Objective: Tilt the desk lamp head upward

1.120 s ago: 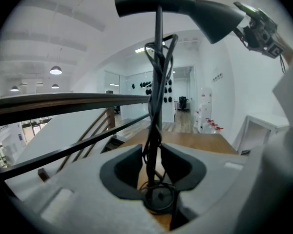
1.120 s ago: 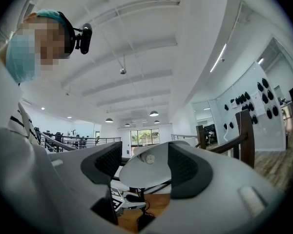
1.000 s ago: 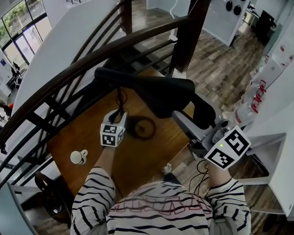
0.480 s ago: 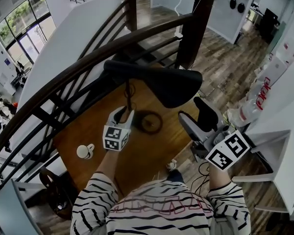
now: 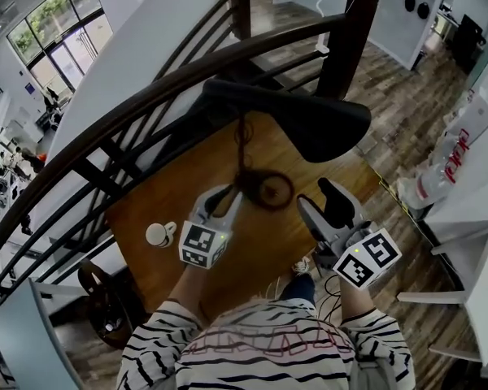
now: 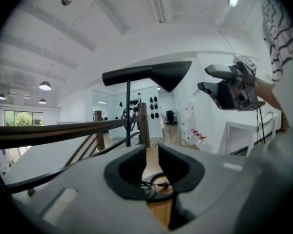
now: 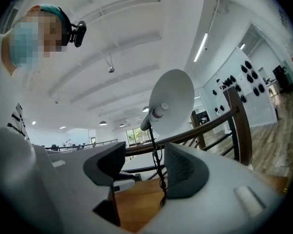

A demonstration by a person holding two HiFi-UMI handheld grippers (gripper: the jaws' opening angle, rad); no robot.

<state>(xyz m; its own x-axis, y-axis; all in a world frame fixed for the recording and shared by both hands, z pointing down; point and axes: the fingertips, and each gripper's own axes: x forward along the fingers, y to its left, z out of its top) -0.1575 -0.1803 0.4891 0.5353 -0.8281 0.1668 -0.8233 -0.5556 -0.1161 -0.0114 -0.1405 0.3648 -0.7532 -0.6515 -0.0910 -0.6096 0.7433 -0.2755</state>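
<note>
The black desk lamp's head [image 5: 305, 120] hangs level over the wooden table [image 5: 159, 205], on a thin stem [image 5: 244, 149] rising from a ring base [image 5: 270, 190]. My left gripper [image 5: 224, 200] sits low beside the base, its jaws closing to a narrow gap. In the left gripper view the base [image 6: 156, 185] and its cord show through the left gripper [image 6: 151, 167], and no pad visibly presses on them. My right gripper [image 5: 325, 205] is below the head's right end, its wide jaws closing on nothing. The right gripper view shows the right gripper [image 7: 139, 167] under the shade's pale inside [image 7: 172, 100].
A dark wooden stair railing [image 5: 146, 104] curves along the table's far side, close behind the lamp. A white mug [image 5: 159, 234] stands on the table's left part. White furniture [image 5: 464, 218] stands to the right, above the plank floor [image 5: 390, 96].
The left gripper has come down from the stem to the lamp's base and its jaws have narrowed. The right gripper has drawn back from under the lamp head. The head view has shifted.
</note>
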